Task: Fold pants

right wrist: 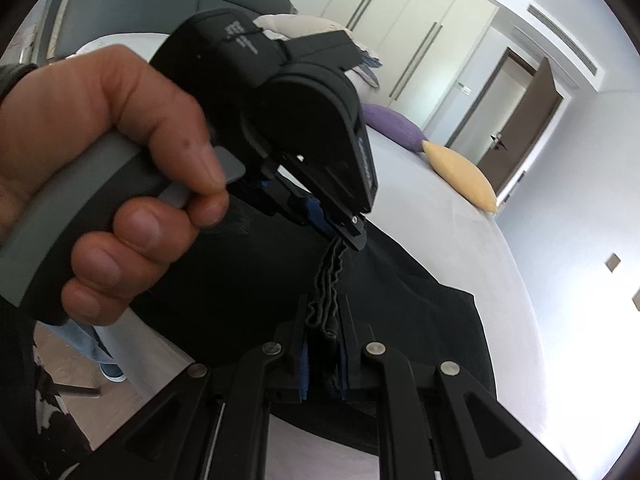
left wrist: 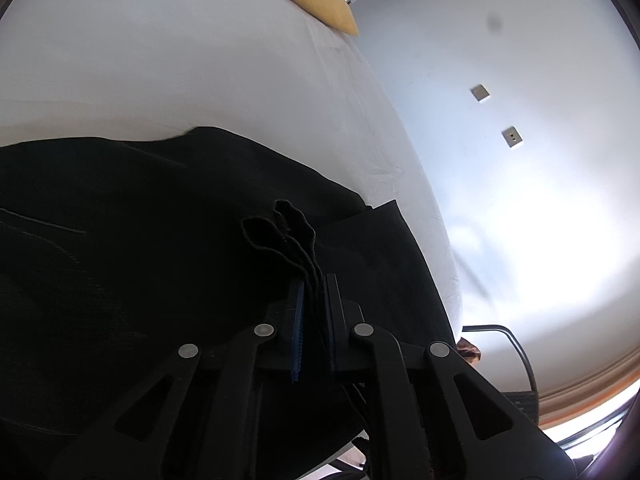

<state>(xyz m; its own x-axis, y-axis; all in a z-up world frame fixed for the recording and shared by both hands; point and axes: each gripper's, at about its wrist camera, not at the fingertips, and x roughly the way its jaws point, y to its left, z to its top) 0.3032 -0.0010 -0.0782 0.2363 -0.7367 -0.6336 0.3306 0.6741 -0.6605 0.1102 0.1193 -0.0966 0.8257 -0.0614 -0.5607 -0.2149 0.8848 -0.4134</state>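
Note:
Black pants (left wrist: 140,240) lie spread over a white bed (left wrist: 180,60). In the left wrist view my left gripper (left wrist: 314,284) is shut on a bunched, folded edge of the pants, which sticks out past the pads. In the right wrist view my right gripper (right wrist: 324,308) is shut on the same gathered edge of the pants (right wrist: 400,320). Just beyond it, a hand (right wrist: 120,140) holds my left gripper (right wrist: 346,236), clamped on that strip of cloth a short way further along. The two grippers are close together, with the edge stretched between them.
A yellow pillow (right wrist: 460,176) and a purple one (right wrist: 394,124) lie at the far end of the bed (right wrist: 460,232). Behind them are a white wardrobe (right wrist: 400,20) and a brown door (right wrist: 520,120). A jeans leg and shoe (right wrist: 92,344) stand on the floor at the left.

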